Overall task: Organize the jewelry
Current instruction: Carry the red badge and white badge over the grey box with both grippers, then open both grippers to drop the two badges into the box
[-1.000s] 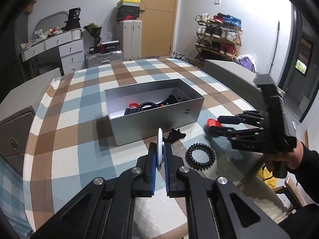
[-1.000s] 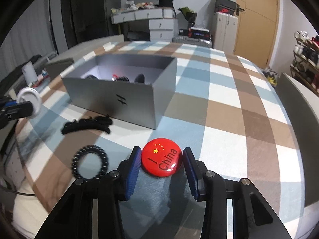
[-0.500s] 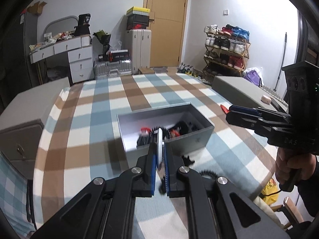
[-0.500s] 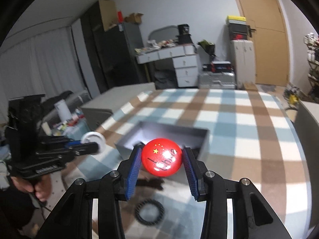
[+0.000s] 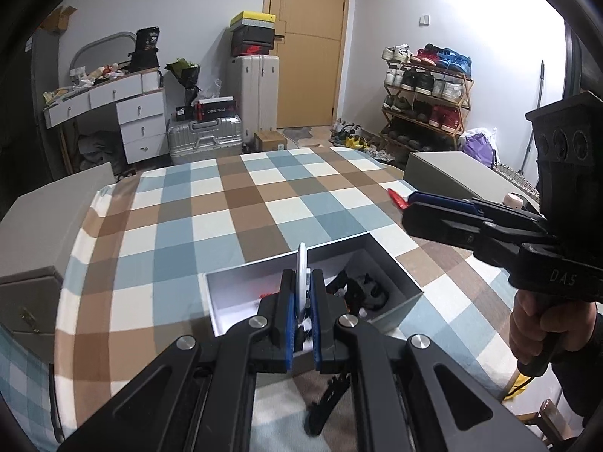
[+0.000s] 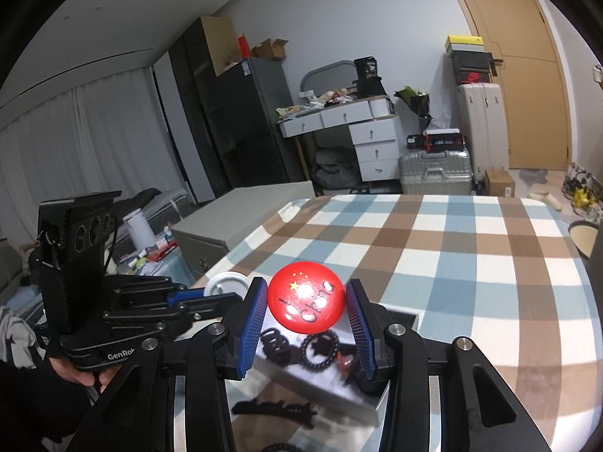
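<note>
Several pieces already lie in the grey box; left tongs clench a white disc, right tongs grasp a red badge, while a black clip waits near the desk's front edge.

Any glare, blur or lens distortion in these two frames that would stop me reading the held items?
Right wrist view: glare spots wash out part of the lettering on the red badge in the right gripper; the gray box below is motion-blurred. Left wrist view: sharp, though the white disc in the left gripper shows edge-on; fisheye bends the checked tablecloth, corners vignetted.
</note>
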Motion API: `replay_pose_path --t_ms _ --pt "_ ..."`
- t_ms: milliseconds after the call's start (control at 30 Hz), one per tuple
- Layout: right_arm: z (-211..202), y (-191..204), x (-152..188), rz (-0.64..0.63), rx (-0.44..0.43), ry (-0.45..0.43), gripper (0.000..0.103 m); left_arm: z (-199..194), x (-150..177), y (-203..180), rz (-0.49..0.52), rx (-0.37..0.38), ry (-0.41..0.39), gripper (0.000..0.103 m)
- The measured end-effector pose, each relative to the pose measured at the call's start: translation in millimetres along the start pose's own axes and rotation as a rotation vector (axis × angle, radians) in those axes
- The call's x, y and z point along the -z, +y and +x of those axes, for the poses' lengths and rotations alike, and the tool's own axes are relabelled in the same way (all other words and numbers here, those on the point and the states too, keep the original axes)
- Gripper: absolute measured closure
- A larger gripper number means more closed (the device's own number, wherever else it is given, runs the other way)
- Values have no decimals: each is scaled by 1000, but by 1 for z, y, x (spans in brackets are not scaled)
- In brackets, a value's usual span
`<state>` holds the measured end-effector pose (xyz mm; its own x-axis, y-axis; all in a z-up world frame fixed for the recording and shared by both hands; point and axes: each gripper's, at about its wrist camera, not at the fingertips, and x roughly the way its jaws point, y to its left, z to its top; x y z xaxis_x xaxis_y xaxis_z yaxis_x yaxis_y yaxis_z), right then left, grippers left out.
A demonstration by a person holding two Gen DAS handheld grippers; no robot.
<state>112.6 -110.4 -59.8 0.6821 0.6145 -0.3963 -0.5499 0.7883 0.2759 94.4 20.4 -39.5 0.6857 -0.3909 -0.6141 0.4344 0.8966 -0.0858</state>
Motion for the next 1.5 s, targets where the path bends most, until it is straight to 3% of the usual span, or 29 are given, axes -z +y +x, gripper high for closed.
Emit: replay_pose_path --t_ms 500,867,900,933,1000,1033,1233,1500 --pt "41 -23 10 19 -5 83 61 34 -4 -2 5 47 79 100" --pt "58 -33 21 42 15 148 60 41 -5 -2 6 35 106 98" --pt "57 -34 21 46 13 147 59 41 -5 -3 8 33 107 90" --pt "56 -34 20 52 9 144 58 40 -4 -3 11 19 109 74" --pt "53 -34 19 61 7 133 41 37 -4 -2 6 8 94 52" --pt "49 -35 19 64 8 125 40 34 -4 -2 2 2 81 48" --pt "33 -33 17 75 24 97 40 21 -6 -4 7 -33 49 47" --pt "6 -23 11 61 56 54 32 8 -7 -8 15 -96 18 47"
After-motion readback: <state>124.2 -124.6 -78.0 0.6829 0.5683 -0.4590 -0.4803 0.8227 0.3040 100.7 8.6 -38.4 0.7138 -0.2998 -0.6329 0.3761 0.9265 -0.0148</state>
